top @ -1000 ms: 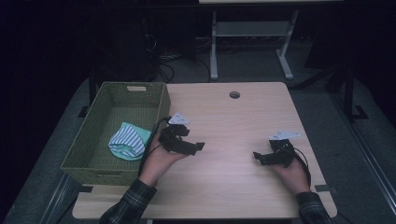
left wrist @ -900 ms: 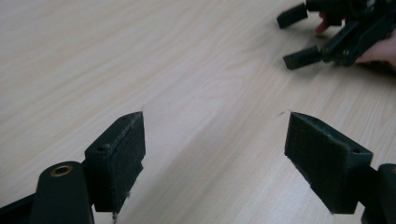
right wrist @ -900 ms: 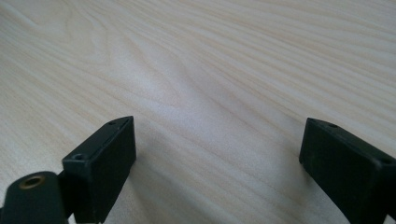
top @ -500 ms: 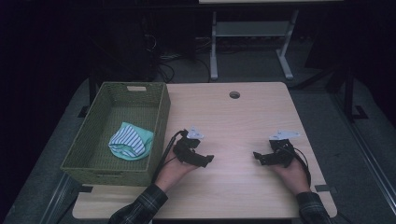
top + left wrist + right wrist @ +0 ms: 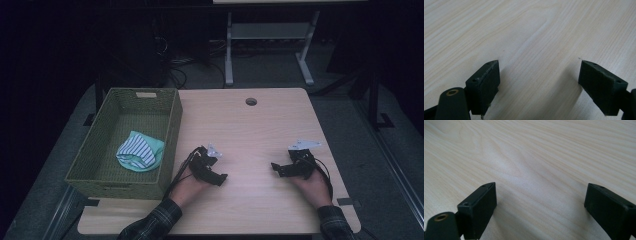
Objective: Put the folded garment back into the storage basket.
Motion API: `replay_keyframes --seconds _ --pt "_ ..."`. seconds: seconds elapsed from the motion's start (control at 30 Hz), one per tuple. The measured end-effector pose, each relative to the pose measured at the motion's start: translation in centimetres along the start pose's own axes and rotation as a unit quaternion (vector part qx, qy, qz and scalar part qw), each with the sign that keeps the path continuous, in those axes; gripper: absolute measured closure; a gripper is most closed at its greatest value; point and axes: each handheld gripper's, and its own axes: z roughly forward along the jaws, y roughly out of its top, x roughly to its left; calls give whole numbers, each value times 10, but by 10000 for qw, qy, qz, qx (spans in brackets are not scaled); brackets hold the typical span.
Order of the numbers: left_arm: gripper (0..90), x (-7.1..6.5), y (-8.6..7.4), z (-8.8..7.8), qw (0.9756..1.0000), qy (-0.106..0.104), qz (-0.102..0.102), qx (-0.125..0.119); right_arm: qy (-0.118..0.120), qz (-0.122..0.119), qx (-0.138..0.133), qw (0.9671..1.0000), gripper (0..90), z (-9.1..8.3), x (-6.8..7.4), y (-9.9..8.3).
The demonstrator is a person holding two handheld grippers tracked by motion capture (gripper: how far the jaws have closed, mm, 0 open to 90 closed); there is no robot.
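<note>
My left gripper (image 5: 220,177) rests low on the wooden table (image 5: 250,130) near its front, just right of the basket, jaws wide apart with nothing between them. In the left gripper view that gripper (image 5: 539,75) looks straight onto bare wood. My right gripper (image 5: 275,167) sits on the table's right side, jaws pointing left, open and holding nothing; in the right gripper view it (image 5: 540,197) faces bare wood grain. A green woven basket (image 5: 165,150) stands at the table's left edge. Inside it lies a bundled cloth (image 5: 139,151), striped white and dark with mint green.
A round cable hole (image 5: 251,101) is in the table's far middle. Beyond the table stands a white metal frame (image 5: 270,45) on the dark floor, with cables (image 5: 177,60) left of it. Plaid sleeves enter from the bottom edge.
My left gripper has moved from beside the basket's right wall toward me and slightly right, settling on the table near the front. The right gripper has stayed put.
</note>
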Motion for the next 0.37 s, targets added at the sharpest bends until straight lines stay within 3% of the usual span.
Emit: replay_keyframes --seconds 0.37 --pt "146 -1 -4 1 9999 -48 -16 -118 3 4 4 10000 103 0 0 0"
